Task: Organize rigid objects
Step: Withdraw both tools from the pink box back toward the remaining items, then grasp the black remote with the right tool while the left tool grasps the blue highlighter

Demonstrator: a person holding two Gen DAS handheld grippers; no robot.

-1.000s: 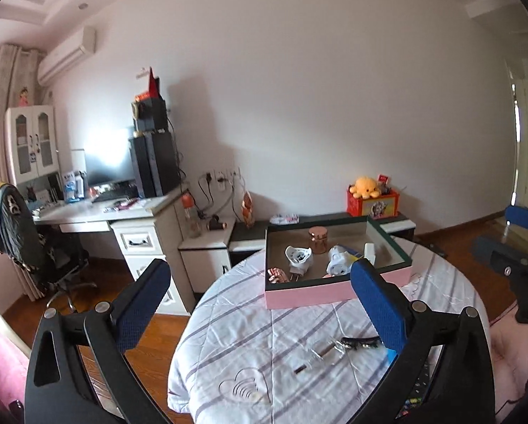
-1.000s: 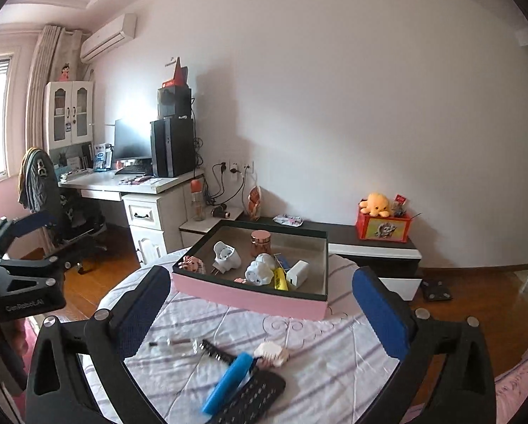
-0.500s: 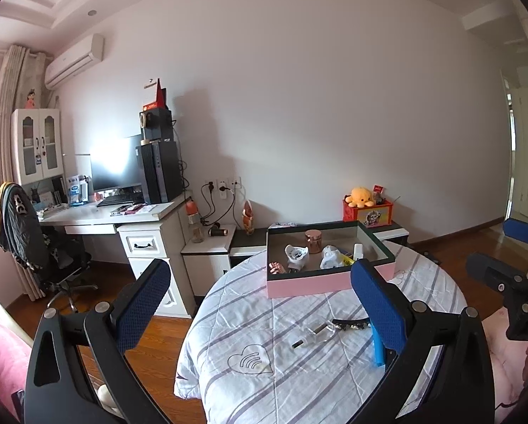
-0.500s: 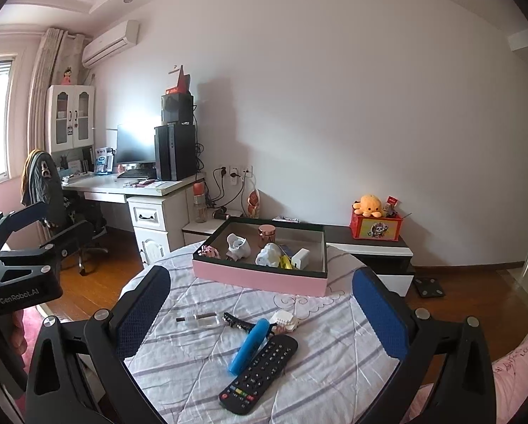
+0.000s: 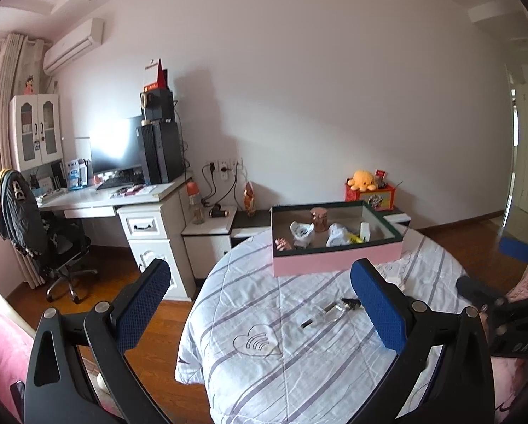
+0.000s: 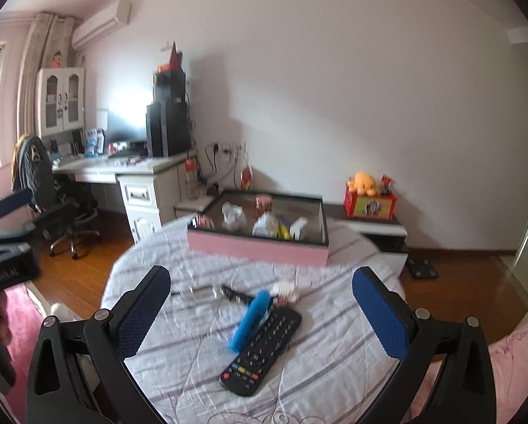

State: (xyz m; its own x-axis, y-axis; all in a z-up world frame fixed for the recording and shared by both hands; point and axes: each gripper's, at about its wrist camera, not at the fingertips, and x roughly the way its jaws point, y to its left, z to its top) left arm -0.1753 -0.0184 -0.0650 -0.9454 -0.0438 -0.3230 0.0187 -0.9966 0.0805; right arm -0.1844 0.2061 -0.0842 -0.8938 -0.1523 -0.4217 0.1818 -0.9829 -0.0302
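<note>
- Hovering above the near edge of the round table, the right claw is spread wide and grasps nothing; its pads are blue, with a dimpled rubbery look.
- Spread just as wide and empty, the left claw hangs off the table's left edge.
- Left to do, I judge: a black remote with rows of small buttons lies near the front edge, a smooth blue bar touching its left side, a white brush and a dark comb-like piece just behind, and a clear glassy stick toward the left.
- Done, it seems: the shallow pink box at the far edge already holds a copper-coloured jar, crumpled white pieces and a small white block.
- A quilted white cloth with grey stripes covers the tabletop.
</note>
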